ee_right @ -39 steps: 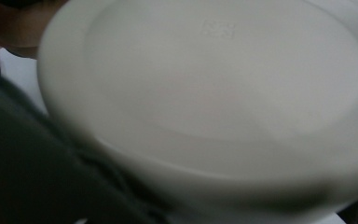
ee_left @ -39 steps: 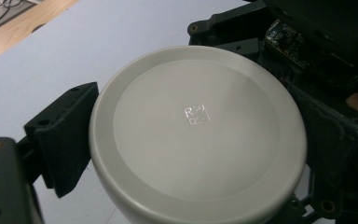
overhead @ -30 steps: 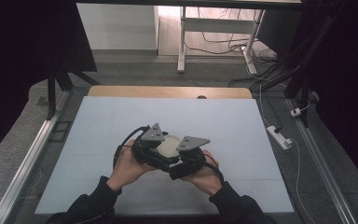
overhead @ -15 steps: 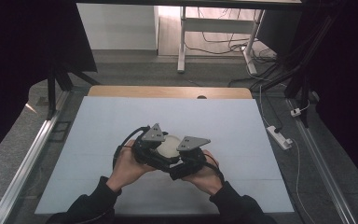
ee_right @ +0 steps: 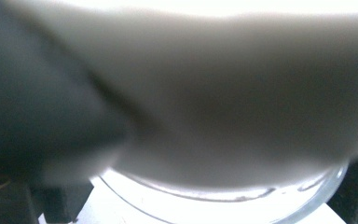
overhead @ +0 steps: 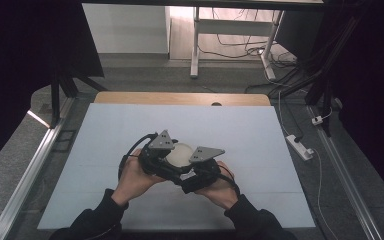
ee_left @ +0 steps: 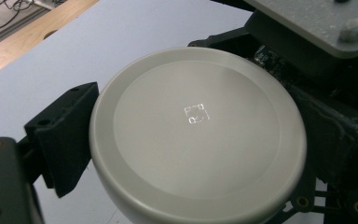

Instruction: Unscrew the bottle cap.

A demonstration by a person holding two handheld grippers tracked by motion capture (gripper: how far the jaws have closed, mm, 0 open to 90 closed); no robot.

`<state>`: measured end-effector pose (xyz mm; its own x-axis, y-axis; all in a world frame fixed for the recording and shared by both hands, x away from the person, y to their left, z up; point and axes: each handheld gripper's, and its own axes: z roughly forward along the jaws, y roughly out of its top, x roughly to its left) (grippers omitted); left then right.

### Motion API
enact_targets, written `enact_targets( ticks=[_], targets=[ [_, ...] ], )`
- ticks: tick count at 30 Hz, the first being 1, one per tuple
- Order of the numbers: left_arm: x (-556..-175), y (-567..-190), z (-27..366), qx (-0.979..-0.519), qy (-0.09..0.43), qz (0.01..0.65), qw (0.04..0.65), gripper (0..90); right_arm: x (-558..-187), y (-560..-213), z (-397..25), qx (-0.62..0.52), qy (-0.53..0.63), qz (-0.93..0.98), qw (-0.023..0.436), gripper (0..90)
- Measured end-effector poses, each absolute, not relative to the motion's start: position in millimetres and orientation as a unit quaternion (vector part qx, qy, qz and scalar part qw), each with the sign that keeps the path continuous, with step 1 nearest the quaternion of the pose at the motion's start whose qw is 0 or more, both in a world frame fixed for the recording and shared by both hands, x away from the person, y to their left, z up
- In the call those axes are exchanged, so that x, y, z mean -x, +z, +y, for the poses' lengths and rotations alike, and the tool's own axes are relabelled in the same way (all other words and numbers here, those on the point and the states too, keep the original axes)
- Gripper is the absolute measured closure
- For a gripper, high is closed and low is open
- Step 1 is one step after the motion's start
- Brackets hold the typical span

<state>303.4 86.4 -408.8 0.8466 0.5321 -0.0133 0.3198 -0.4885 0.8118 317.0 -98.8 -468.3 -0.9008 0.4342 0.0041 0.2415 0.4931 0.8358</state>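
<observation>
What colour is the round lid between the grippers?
Off-white lid, clearest in the left gripper view.

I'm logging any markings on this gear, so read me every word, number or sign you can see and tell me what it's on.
None can be read for sure.
On the round white lid: a small pale square mark at its middle, with strokes inside like letters, too faint and small to read.
On the grey plates, the grippers and the table: no text can be made out.

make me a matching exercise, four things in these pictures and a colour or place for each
1 round lid
2 power strip
3 wooden strip
4 three-cornered plate

a grey
b on the floor
c off-white
d along the far edge of the table

Pairs: 1-c, 2-b, 3-d, 4-a
</observation>
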Motion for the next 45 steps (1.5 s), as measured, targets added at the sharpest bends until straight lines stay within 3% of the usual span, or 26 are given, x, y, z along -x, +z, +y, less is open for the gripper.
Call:
enact_targets(
  ticks=[45],
  targets=[
    [-290,-415,123,-0.85,0.105,0.251,0.451,8.4,-334,-464,-127,-0.231,0.46,0.847,0.131,6.8]
  ],
)
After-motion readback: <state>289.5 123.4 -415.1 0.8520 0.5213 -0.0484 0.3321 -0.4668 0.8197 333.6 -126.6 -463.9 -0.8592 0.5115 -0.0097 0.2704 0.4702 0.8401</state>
